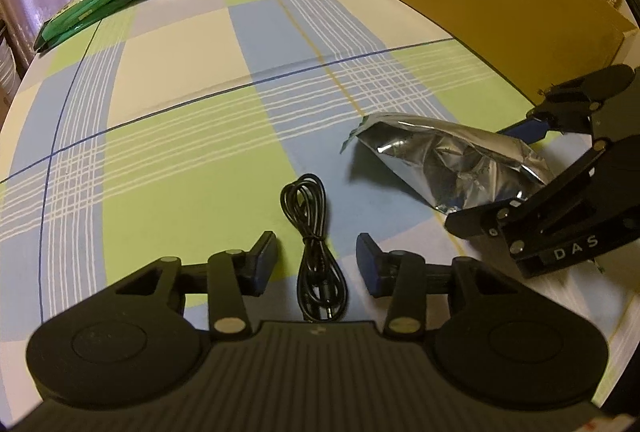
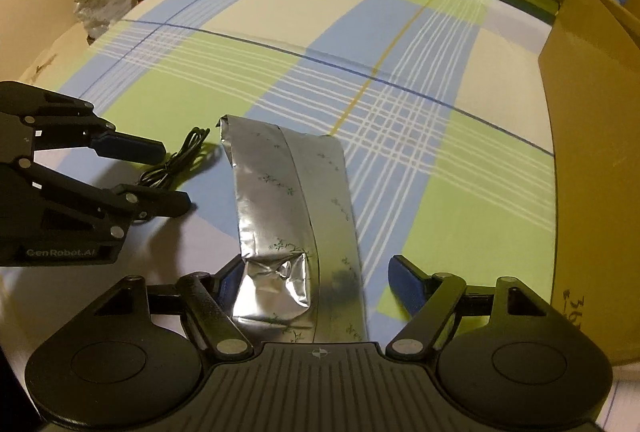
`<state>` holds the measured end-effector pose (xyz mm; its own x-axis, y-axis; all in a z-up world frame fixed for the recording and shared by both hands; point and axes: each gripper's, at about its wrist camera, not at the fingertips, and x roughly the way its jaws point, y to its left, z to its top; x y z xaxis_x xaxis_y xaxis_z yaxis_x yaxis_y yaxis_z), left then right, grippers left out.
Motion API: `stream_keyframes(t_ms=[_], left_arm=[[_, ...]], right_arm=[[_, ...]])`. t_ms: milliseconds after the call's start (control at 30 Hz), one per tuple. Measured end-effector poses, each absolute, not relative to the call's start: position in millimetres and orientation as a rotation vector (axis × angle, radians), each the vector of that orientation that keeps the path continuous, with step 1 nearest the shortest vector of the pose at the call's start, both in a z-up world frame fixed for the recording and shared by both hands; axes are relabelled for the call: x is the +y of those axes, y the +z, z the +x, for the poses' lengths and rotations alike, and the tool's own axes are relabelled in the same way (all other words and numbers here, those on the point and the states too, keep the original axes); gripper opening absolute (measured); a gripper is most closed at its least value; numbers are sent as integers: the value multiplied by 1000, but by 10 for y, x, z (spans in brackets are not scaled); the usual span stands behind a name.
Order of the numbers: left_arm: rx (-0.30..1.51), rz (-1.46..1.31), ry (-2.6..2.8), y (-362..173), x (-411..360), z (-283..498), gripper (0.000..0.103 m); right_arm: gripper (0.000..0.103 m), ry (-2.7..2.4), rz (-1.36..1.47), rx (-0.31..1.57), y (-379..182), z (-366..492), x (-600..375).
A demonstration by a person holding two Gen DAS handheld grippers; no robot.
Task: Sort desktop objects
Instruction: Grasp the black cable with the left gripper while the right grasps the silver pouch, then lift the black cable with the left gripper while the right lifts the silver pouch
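Left wrist view: the left gripper (image 1: 316,256) hangs low over the plaid tablecloth (image 1: 180,135) with its fingers spread, the coiled black cable (image 1: 316,248) lying on the cloth between them, untouched. Just to its right lies a crumpled silver foil pouch (image 1: 452,159). From the right wrist, the right gripper (image 2: 316,280) is also spread wide, straddling the pouch's near end; I cannot tell whether a pad touches it. A cardboard box (image 2: 592,151) stands at the right edge.

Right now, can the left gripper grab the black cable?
Probably yes. The left gripper is open with the black cable lying between its fingers, and nothing blocks it; the silver bag sits off to the side.
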<state>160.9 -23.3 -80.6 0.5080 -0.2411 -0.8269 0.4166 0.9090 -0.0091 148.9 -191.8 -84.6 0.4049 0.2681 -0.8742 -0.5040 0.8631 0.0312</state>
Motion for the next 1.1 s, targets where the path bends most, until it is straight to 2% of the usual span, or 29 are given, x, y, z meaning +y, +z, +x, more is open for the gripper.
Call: stream_keyframes(t_ms=[233,300,333,400,433,467,600,767,1100], left_arm=[[938,179,-360,-817,-251,1731,38],[933,174,-353,-819,-254,1761,32],[931,172,-352,-813,-254,1772,21],[932,173,-350,-807,-249,1780,18],[932,173,-350,-807,-250,1775,10],[932,174,-351,-806,-250,1768,8],[933,178,-358,-801,-252,1733,8],[931,179,-370,-797,-277,1722,8],[915,158,-372,-750,-265,1721,8]], right_arm=[[71,488,-228,1031,-839,1534,-1919],[70,488,-230,1028,-840,1540,-1915],[70,487,-233,1025,-841,1543,-1909],[70,488,-230,1022,-844,1557,-1907],[70,489,-231,1021,-845,1560,-1904],[70,490,-233,1020,-847,1563,-1900],[68,489,-241,1015,-843,1551,-1888],[53,496,-245,1007,-826,1551,-1875],[38,459,-224,967,-757,1535,-1905]])
